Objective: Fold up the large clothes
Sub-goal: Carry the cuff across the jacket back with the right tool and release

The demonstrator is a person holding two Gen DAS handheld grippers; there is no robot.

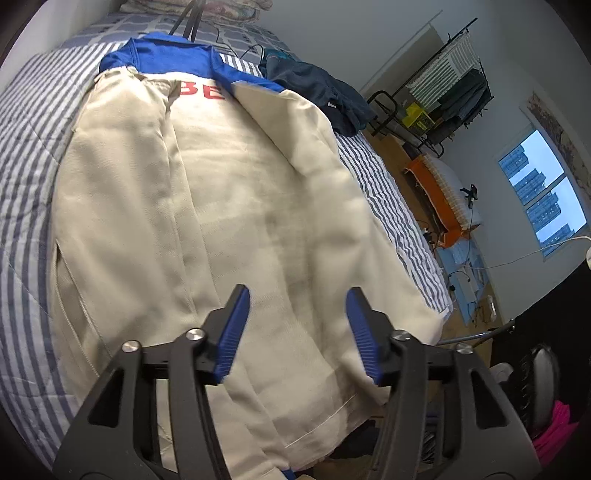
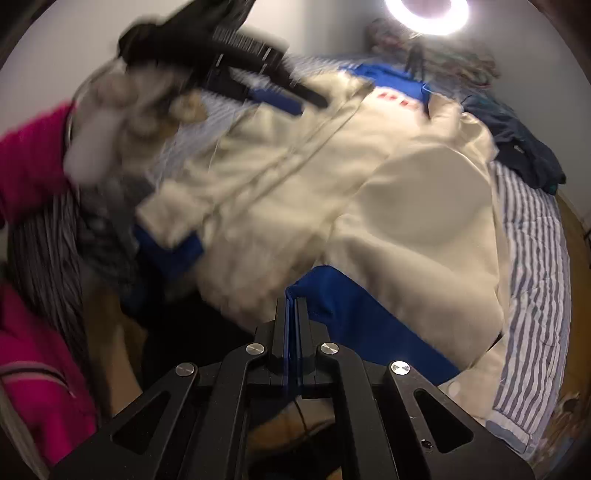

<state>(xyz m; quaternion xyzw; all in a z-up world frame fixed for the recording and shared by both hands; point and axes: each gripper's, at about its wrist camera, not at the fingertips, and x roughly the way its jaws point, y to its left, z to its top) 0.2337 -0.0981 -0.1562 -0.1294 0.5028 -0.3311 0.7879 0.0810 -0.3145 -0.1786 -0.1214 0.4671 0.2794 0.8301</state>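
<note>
A large cream jacket [image 1: 240, 203] with a blue collar [image 1: 173, 55] and red letters lies spread on the striped bed cover [image 1: 29, 147]. My left gripper [image 1: 298, 295] hovers open over its lower part, with cloth showing behind the blue pads [image 1: 232, 332] but nothing pinched. In the right wrist view the jacket [image 2: 406, 203] is bunched and blurred. My right gripper [image 2: 291, 295] is shut on a blue edge [image 2: 351, 314] of it. The left gripper [image 2: 306, 105] shows at top left, held by a gloved hand [image 2: 122, 103] in a pink sleeve [image 2: 29, 158].
A dark blue garment [image 1: 317, 92] lies crumpled at the bed's far right corner. A black tripod [image 1: 188, 18] stands at the bed's head. Past the bed's right edge are wooden floor, an orange item [image 1: 436, 184], a drying rack [image 1: 450, 74] and a window [image 1: 543, 192]. A ring lamp [image 2: 426, 14] glows.
</note>
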